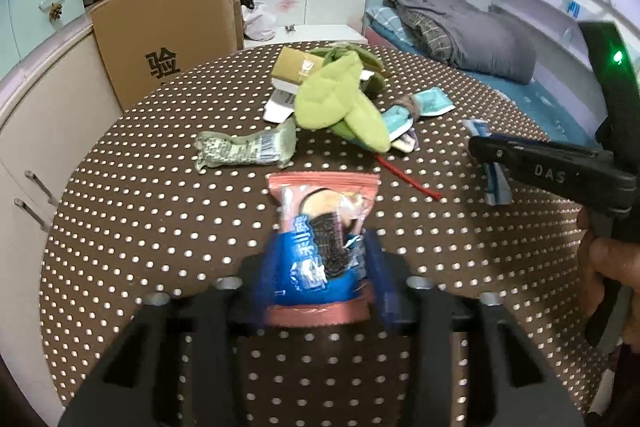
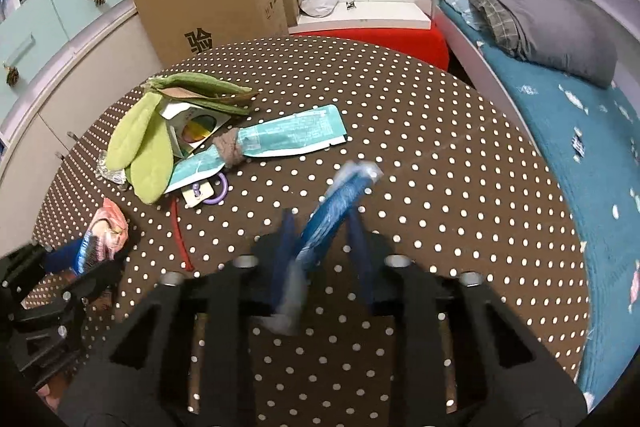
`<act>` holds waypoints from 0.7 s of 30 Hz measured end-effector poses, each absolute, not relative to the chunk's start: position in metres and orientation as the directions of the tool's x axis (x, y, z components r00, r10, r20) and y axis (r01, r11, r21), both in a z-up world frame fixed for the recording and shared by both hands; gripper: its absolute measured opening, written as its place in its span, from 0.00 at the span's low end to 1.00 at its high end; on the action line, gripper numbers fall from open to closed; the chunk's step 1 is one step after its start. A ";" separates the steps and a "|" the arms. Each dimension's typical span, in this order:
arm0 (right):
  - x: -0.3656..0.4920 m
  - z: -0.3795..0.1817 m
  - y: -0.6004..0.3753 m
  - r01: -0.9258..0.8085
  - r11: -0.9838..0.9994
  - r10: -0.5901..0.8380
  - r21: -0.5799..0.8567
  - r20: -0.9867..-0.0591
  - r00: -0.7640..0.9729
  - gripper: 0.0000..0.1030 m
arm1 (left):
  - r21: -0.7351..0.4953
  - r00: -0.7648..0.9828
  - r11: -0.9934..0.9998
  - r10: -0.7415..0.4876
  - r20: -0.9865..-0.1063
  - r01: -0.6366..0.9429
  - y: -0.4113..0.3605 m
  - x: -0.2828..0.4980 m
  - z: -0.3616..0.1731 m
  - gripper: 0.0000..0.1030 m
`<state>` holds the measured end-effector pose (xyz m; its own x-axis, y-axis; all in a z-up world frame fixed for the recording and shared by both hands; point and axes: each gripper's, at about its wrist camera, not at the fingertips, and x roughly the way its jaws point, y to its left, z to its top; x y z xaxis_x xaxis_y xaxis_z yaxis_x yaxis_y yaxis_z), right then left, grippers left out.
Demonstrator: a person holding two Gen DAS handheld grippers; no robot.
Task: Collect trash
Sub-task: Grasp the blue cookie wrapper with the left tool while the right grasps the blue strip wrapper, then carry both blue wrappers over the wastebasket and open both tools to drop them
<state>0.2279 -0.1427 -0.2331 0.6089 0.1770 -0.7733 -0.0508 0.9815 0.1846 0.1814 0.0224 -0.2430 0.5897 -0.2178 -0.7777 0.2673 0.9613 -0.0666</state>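
Currently both grippers are loaded, over the brown polka-dot table [image 1: 120,227].

Left gripper [image 1: 320,267]: blue fingers [image 1: 378,267] closed partway on a pink-and-blue snack packet [image 1: 320,223]. Packet stands up between the pads, pink crimped edge top and bottom. White characters on the blue band, too blurred to read.

Right gripper [image 2: 320,247]: jaws nearly together, pinching a blue-and-clear wrapper [image 2: 340,203] that sticks up diagonally past the fingertips. Motion-blurred, no print legible. In the left wrist view the same wrapper [image 1: 494,179] hangs from the black finger, which is marked "DAS" in white. A green LED is lit on the handle, and the person's hand [image 1: 612,259] grips it.

Still lying on the table:
- grey-green printed wrapper [image 1: 244,147], crumpled, text too small to read
- teal sachet [image 2: 292,135], bound at the middle with a brownish band; fine print unreadable
- green fabric leaf-shaped piece [image 2: 140,147] on top of a white carton [image 2: 192,123]
- tan box [image 1: 296,67] with a small white logo
- red cord [image 2: 180,235]
- purple ring on a card tag [image 2: 208,191]

Cardboard box [image 2: 216,11] behind the table, one large black character "验" printed on its face.
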 end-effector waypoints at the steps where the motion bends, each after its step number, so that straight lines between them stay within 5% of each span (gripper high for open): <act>1: 0.226 -0.233 -0.147 -0.053 0.979 0.188 0.196 -0.772 0.607 0.14 | -0.081 0.589 0.962 -0.225 -0.776 0.261 0.023 0.181 -0.242 0.35; 21: 0.152 -0.176 -0.242 -0.105 0.929 0.316 0.354 -0.617 0.721 0.13 | -0.170 0.608 0.941 -0.320 -0.726 0.292 -0.019 0.152 -0.209 0.33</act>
